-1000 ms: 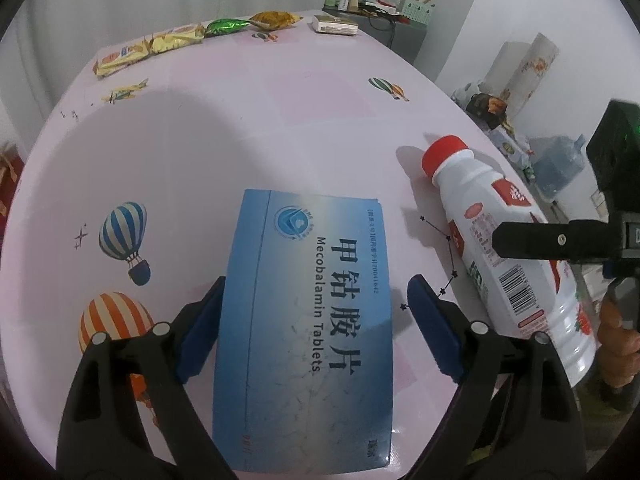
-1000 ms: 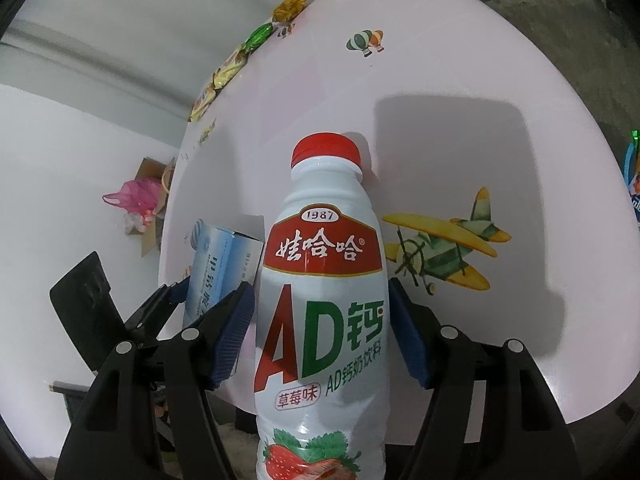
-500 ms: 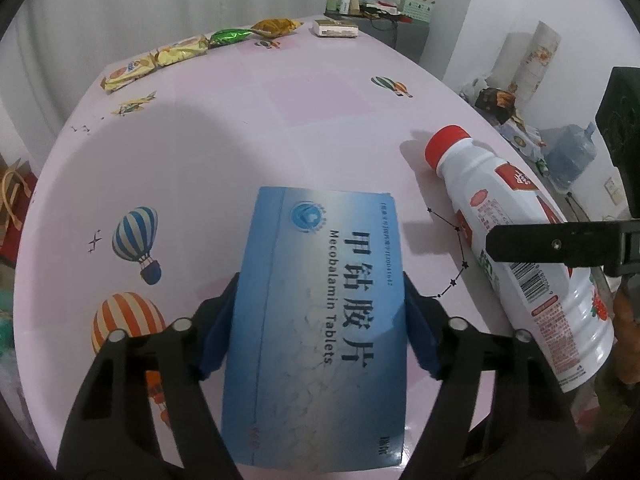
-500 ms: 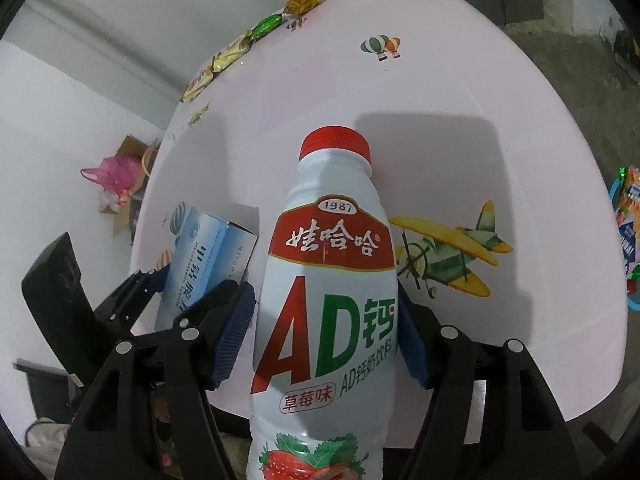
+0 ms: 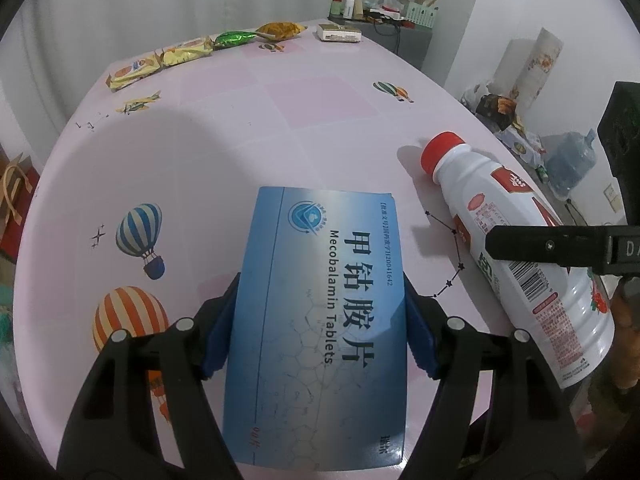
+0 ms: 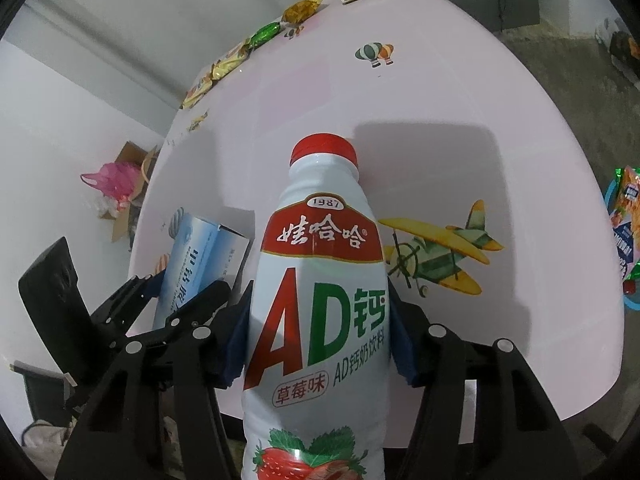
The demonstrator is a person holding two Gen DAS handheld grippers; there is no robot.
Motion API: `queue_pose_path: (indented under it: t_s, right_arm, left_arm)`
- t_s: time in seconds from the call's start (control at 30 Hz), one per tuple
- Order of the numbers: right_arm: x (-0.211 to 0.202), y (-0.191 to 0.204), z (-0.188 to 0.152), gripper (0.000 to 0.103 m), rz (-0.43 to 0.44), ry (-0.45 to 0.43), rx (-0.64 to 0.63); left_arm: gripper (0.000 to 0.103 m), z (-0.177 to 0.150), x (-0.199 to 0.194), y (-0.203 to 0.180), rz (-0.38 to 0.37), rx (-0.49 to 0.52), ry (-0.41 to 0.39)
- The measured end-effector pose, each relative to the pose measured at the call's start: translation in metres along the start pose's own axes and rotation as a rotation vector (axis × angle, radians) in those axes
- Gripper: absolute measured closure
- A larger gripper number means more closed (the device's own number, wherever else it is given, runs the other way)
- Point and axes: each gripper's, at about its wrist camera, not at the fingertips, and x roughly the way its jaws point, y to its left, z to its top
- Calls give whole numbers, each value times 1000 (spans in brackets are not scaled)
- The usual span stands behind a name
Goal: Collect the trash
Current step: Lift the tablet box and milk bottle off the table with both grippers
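A blue tablet box [image 5: 332, 240] sits between the blue pads of my left gripper [image 5: 320, 320], which is shut on its long sides. The box's far end tilts up over the pink table [image 5: 280, 140]. My right gripper [image 6: 320, 340] is closing on a white strawberry milk bottle [image 6: 320, 280] with a red cap. Its pads touch both sides of the bottle's body. In the left wrist view the bottle [image 5: 500, 232] lies slanted at the right, cap toward the table's middle. The right wrist view shows the box [image 6: 196, 256] at its left.
Several snack wrappers [image 5: 184, 50] and a small white box [image 5: 339, 33] lie along the table's far edge. A snack bag [image 6: 626, 232] shows past the right edge. On the floor are a cardboard box with a pink bag [image 6: 116, 180] and a water jug [image 5: 570, 160].
The left jaws closed onto the blue box, which then tilted up slightly. The right jaws narrowed until the pads met the bottle. Neither hand shifted much.
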Motion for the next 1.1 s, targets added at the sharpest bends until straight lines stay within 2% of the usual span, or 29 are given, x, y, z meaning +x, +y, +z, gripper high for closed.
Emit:
queue_pose_path:
  t_s: [1.1]
  right_arm:
    - [-18,-11,-11,46,79,-71,36]
  left_arm:
    - [35,2,-26,-12,5,30,-67]
